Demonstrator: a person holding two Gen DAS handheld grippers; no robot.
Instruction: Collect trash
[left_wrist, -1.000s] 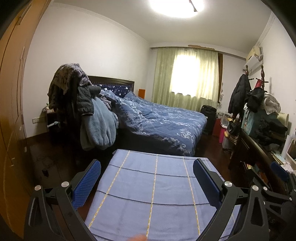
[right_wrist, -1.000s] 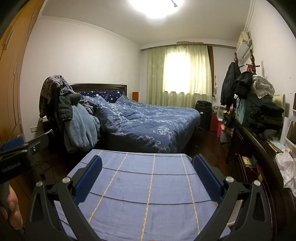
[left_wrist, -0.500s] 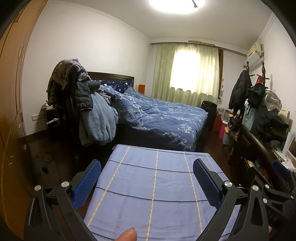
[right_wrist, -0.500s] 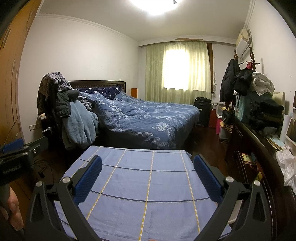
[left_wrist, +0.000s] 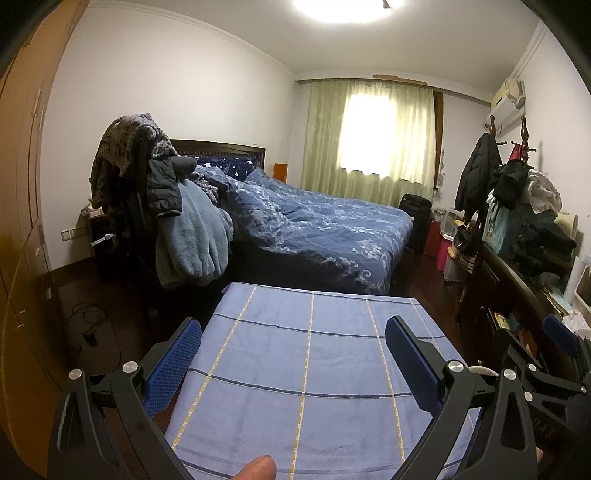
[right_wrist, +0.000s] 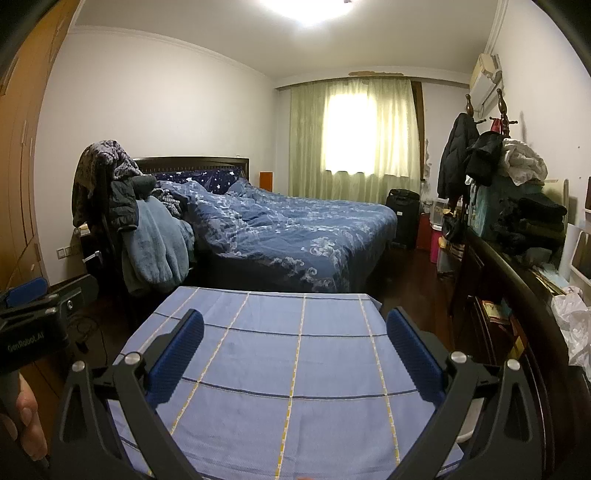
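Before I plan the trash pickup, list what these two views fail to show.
- Near edge of the blue checked cloth: cut off by the bottom frame edge in both views, partly behind the fingers.
- Floor beside the bed: hidden by the cloth.
- Items on the dark dresser: too small and cluttered; only a white plastic bag reads, cut by the right edge.
- Any trash or bin: none identifiable.

Left tool (left_wrist: 293, 339) spread wide, empty, above blue checked tabletop (left_wrist: 306, 354); bed (left_wrist: 321, 229) beyond; fingertip (left_wrist: 258, 468) at bottom edge.
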